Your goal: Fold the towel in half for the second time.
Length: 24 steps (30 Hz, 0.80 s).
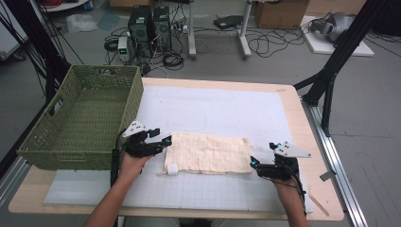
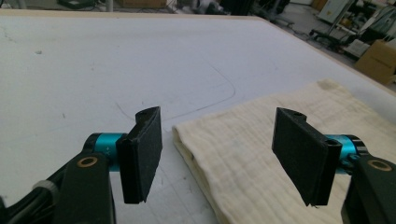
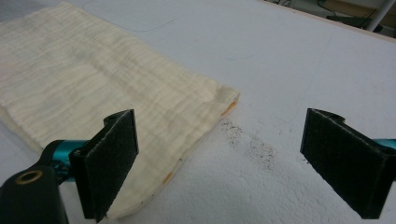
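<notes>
We hold the left hand-held gripper at the near left end of the folded cream cloth, jaws apart and empty, the folded edge lying between them without contact. The right hand-held gripper sits at the cloth's near right corner, jaws wide and gripping nothing. The cloth lies flat on the white mat in the middle of the bench. We judge the risk to be pinching only the top layer, so the fold opens on lifting. Farther left stands the green woven basket.
</notes>
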Motion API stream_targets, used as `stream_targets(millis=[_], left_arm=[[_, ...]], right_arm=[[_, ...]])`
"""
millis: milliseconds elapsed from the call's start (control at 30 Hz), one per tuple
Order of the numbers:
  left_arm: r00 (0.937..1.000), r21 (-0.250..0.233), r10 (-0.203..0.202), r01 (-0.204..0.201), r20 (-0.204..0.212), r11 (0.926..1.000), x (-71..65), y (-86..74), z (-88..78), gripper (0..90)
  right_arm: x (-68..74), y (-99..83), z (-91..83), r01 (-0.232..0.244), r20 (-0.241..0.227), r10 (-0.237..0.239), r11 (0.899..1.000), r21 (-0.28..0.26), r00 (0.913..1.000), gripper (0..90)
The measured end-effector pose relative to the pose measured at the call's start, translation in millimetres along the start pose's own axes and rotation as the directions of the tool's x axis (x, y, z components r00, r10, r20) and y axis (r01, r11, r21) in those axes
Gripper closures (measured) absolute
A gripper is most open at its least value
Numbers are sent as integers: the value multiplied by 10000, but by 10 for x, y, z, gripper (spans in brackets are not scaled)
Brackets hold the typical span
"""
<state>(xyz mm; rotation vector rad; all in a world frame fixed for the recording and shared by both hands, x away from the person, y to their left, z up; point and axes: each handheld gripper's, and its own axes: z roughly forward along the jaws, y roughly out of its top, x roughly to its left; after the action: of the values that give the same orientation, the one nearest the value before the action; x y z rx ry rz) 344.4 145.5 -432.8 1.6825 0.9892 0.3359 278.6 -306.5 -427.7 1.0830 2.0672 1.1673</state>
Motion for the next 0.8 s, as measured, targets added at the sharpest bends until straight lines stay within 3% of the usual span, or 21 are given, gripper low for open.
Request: stream_targets(millis=[167, 267, 367, 433, 500, 667, 800], left_arm=[[9985, 653, 391, -366, -371, 9972, 18, 112, 180, 321], [9978, 1221, 322, -250, -580, 9922, 49, 153, 288, 328], [9958, 1240, 314, -207, -857, 9921, 79, 145, 351, 390], [9945, 1542, 243, -84, -1018, 9880, 119, 109, 389, 410], [9931, 1862, 444, -236, -1083, 9822, 143, 76, 430, 443], [9901, 1655, 692, -484, -1225, 9850, 136, 61, 480, 486], [9900, 2037, 892, -655, -1096, 9768, 140, 53, 523, 519]], right_arm=[[2, 2, 21, 45, -30, -45, 10000, 57, 10000, 105], [3, 0, 24, 77, -70, -76, 10000, 54, 9999, 105], [10, 0, 29, 82, -81, -82, 9999, 83, 9999, 105], [10, -1, 32, 88, -114, -87, 9999, 119, 9999, 106], [10, -2, 36, 77, -106, -76, 9999, 128, 9999, 106], [11, -6, 55, 34, -105, -32, 9999, 163, 9999, 105], [12, -7, 69, 30, -82, -28, 9997, 248, 10000, 105]])
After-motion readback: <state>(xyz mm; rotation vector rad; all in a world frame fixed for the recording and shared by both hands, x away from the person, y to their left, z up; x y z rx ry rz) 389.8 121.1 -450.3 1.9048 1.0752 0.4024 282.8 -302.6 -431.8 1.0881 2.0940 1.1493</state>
